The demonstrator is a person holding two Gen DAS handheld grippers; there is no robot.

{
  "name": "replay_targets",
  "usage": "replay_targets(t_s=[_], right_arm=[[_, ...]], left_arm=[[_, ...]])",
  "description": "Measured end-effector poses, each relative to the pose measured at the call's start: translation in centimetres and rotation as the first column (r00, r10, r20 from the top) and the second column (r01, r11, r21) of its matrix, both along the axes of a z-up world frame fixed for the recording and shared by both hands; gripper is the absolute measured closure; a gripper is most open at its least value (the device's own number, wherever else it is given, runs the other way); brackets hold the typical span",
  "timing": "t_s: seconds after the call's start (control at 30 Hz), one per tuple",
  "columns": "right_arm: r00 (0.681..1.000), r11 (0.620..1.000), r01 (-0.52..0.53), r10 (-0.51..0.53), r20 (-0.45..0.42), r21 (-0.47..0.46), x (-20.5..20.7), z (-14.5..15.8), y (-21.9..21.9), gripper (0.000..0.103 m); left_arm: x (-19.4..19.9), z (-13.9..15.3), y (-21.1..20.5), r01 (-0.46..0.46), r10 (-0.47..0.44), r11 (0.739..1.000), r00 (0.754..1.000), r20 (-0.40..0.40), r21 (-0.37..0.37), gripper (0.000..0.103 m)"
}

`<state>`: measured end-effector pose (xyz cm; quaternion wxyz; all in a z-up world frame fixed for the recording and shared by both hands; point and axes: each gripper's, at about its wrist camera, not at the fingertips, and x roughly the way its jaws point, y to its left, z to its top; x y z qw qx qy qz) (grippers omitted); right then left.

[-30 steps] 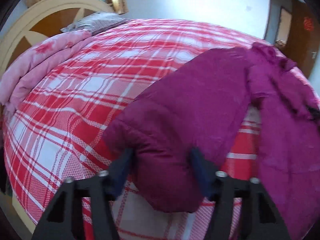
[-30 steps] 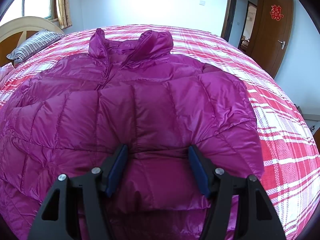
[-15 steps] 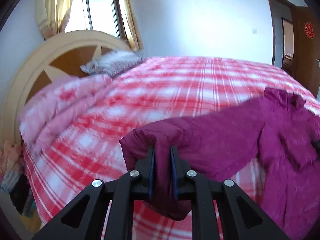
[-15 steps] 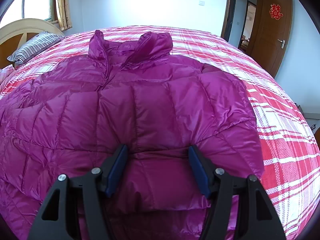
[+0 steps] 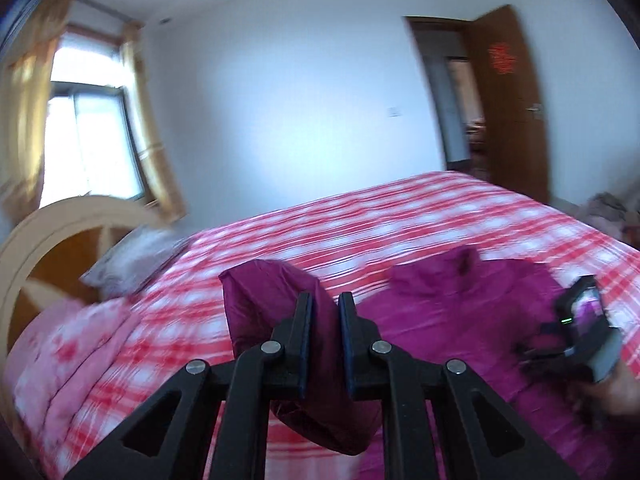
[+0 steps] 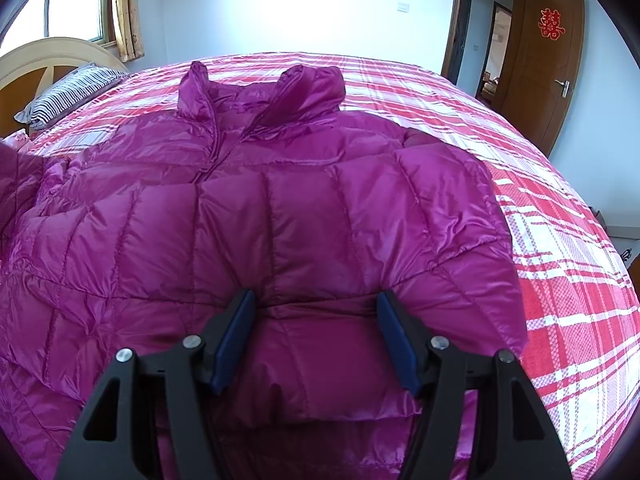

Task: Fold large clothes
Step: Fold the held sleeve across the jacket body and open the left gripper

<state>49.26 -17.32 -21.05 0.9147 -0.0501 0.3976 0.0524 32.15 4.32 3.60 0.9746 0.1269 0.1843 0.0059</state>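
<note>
The left gripper [image 5: 325,340] pinches the sleeve [image 5: 264,300]; carry it flat across the jacket [image 6: 280,208] while the right gripper [image 6: 316,340], jaws wide, pins the hem.

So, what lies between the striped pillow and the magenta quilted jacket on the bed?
Only bare red-and-white plaid bedsheet separates the striped pillow from the magenta quilted jacket, seen in the right wrist view.

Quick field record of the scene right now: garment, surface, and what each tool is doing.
garment: magenta puffer jacket, front up, collar far
surface: red plaid bed
left tool: shut on the sleeve, sleeve end raised off the bed
right tool: open, a fold of the jacket's near edge between its fingers
other: striped pillow by headboard
</note>
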Motion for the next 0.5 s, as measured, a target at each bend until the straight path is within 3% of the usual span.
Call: replay_targets(t_s=[0.3, 0.5], right_arm=[[1.0, 1.0, 0.0, 0.0, 0.001, 0.021, 0.0, 0.0, -0.3, 0.036], [1.0, 0.999, 0.0, 0.0, 0.003, 0.035, 0.0, 0.0, -0.5, 0.036]], left_arm=[[2.9, -3.5, -9.1, 0.182, -0.177, 0.982, 0.98, -0.088, 0.055, 0.095], [4.2, -6.1, -11.0, 0.185, -0.181, 0.983, 0.974, -0.137, 0.012, 0.095]])
